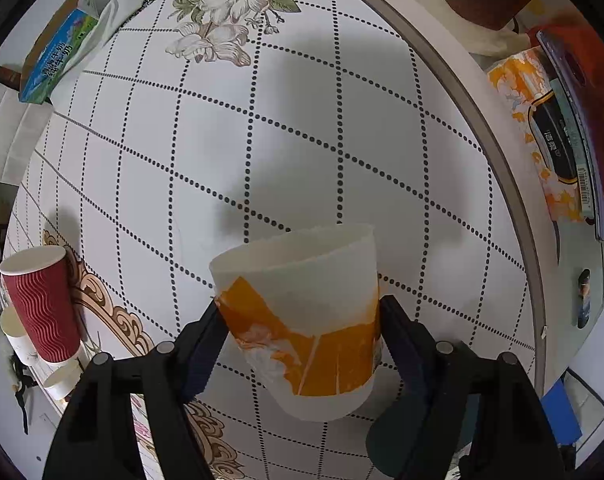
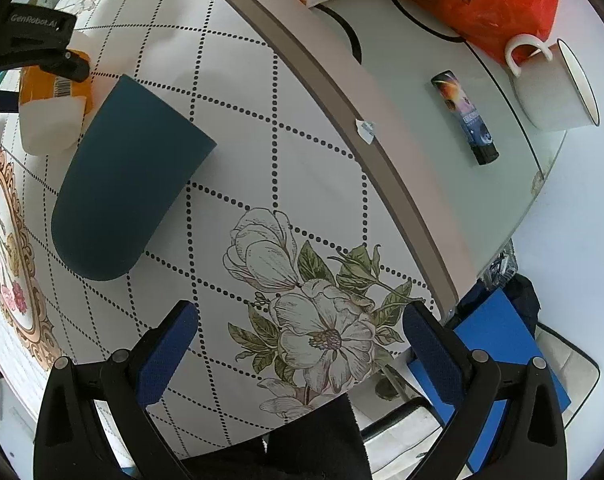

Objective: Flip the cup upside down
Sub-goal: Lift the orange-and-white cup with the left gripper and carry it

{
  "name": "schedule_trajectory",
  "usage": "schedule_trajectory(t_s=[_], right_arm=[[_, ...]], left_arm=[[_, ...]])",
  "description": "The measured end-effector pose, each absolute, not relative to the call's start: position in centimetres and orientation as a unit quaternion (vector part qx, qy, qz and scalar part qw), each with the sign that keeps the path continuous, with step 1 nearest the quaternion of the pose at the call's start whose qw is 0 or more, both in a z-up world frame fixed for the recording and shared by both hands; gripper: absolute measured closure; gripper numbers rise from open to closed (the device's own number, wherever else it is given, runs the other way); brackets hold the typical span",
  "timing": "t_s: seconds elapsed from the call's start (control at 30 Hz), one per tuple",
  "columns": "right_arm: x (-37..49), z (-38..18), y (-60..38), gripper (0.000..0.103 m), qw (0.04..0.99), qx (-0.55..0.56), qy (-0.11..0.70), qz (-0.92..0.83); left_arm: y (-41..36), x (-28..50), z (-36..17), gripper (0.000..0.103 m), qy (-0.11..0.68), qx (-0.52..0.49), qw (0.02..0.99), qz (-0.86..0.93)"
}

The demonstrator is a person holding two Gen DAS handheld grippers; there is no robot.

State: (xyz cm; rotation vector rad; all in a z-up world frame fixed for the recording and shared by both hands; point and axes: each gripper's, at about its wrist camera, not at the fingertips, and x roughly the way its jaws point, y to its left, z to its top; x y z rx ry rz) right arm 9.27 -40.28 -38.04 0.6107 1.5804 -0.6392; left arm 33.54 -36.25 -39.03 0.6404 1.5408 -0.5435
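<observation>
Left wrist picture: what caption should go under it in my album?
Left gripper clamps an orange-and-white paper cup above the dotted tablecloth.

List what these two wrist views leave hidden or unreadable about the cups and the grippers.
- Orange-and-white cup, left wrist view: the left gripper fingers cover its sides; which end is the mouth is unclear.
- Same cup, right wrist view: partly behind the teal cup and cut by the left edge.
- Teal cup: mouth not shown in either view.
- Red ribbed cup, left wrist view: base hidden by smaller white cups.
- Right gripper: open, holding nothing.
</observation>
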Motion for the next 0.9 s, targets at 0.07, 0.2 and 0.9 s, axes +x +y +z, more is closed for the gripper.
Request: schedule_trajectory(t_s=[0.07, 0.2, 0.9], right_arm=[[9.2, -37.7, -40.4, 0.000, 0.618, 0.265, 0.684, -0.282], [9.0, -37.3, -40.6, 0.000, 0.622, 0.268, 0.677, -0.287], [8.6, -34.1, -34.0, 0.000, 0.675, 0.198, 0.693, -0.159]], left_arm=[[-35.8, 33.4, -38.7, 0.030, 0.667, 0.283, 0.647, -0.238], [-34.0, 32.6, -37.3, 0.030, 0.661, 0.275, 0.656, -0.237], [-16.5, 23.7, -32.5, 0.030, 0.731, 0.141, 0.657, -0.117]])
